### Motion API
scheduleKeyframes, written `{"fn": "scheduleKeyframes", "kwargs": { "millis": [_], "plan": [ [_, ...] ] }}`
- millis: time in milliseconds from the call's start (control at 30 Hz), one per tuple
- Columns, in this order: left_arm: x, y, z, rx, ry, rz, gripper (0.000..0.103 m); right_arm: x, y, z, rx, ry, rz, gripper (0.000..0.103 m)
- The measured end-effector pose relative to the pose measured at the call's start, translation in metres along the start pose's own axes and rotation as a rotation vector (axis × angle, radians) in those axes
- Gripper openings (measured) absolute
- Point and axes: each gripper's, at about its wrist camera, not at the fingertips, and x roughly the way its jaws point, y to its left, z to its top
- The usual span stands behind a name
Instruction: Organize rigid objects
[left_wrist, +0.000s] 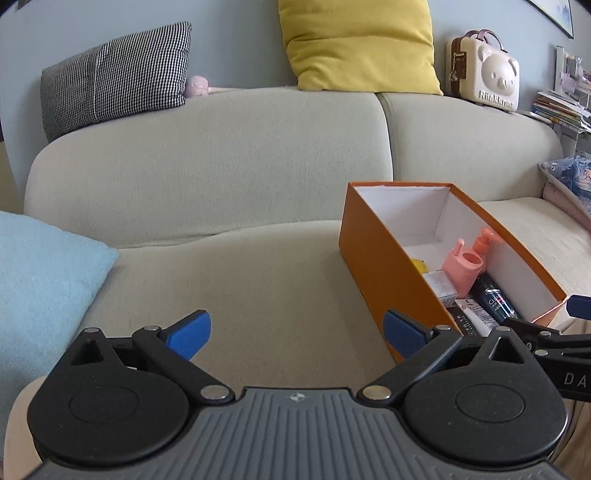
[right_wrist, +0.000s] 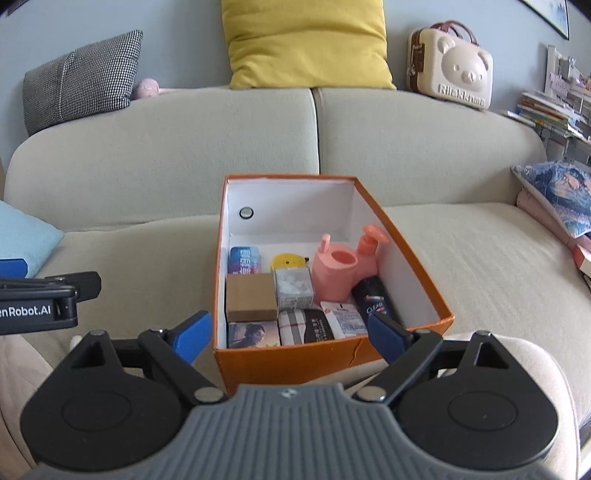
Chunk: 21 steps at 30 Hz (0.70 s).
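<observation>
Nearest the right wrist camera, the right gripper (right_wrist: 290, 334) stands with its blue pads spread wide and nothing between them, poised just in front of the near wall of the orange box (right_wrist: 291, 363). Off to its left, the left gripper (left_wrist: 297, 334) is likewise released and empty, its jaws gaping over bare sofa seat (left_wrist: 258, 280), with the box just beside its right pad. Inside the box, which rests on the seat cushion, the rigid items sit packed toward the near end: a picture-printed carton (right_wrist: 253, 334) and a checked packet (right_wrist: 304, 326) against the front wall, a brown cardboard box (right_wrist: 251, 297) and a clear cube (right_wrist: 293, 288) behind them, a dark bottle (right_wrist: 373, 299) lying along the right wall. Further in stand a pink container (right_wrist: 334, 271) and a pink pump bottle (right_wrist: 369, 254), upright and touching, with a yellow item (right_wrist: 288, 261) and a blue packet (right_wrist: 245, 260) to their left. Beyond, the far end of the box is bare white floor. Behind the sofa back sit a yellow cushion (right_wrist: 308, 40), a checked cushion (right_wrist: 81, 79) and a bear-faced case (right_wrist: 452, 72).
</observation>
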Motion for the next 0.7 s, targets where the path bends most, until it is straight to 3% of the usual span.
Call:
{"fn": "scheduleKeyframes", "kwargs": {
  "millis": [700],
  "plan": [
    [-0.0027, 0.0088, -0.0016, -0.009, -0.001, -0.022, 0.103, 0.0109, 0.0044, -0.0034, -0.018, 0.039, 0.021, 0.091]
  ]
}}
